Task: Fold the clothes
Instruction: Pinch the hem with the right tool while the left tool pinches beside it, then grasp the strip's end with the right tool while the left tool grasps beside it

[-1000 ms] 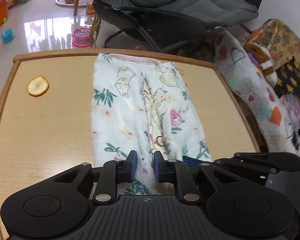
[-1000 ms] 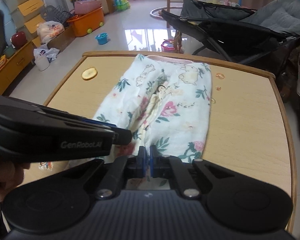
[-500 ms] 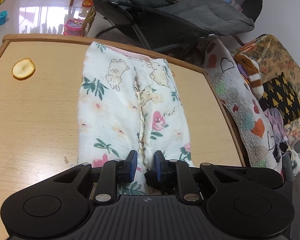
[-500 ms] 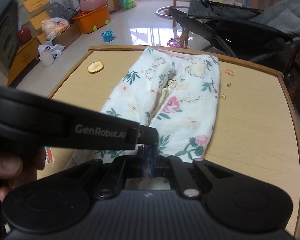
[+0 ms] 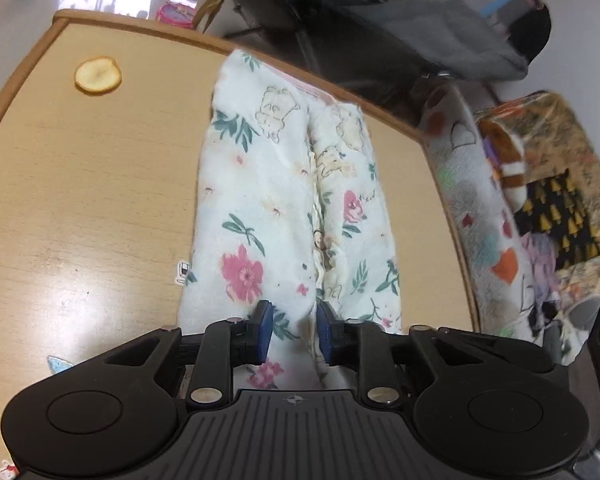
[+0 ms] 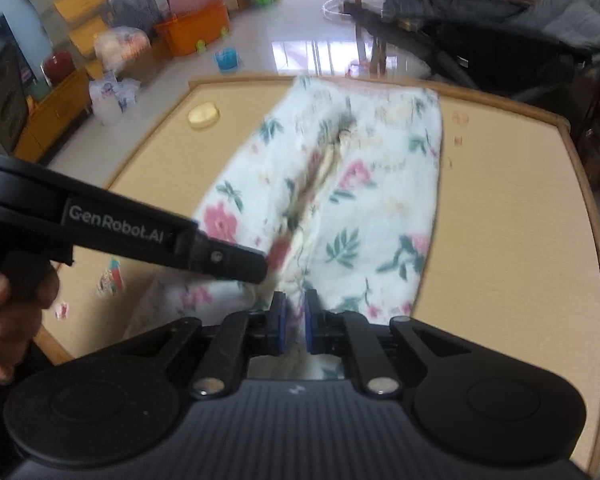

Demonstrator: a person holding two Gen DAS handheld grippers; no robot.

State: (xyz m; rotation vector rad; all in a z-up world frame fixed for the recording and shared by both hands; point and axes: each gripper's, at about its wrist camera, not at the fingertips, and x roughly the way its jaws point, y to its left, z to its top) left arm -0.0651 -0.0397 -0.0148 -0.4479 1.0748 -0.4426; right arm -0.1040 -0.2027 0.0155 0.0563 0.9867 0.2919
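A: Where is the garment placed?

B: The floral pants (image 5: 296,208) are laid flat down the middle of the wooden table (image 5: 80,184), with the waistband at the far edge and the leg ends at the near edge.

A: How is the left gripper (image 5: 293,334) seen?

B: Its blue pads (image 5: 265,330) are parted, with the near end of the pants lying between them; no clamping of the cloth is seen.

A: And the right gripper (image 6: 293,326)?

B: A narrow gap is shown between its pads (image 6: 279,326), with cloth in that gap. Whether the cloth is pinched cannot be told, as the view is blurred.

A: What else is seen on the table?

B: A round yellow slice (image 5: 97,76) is seen at the far left, well apart from the pants.
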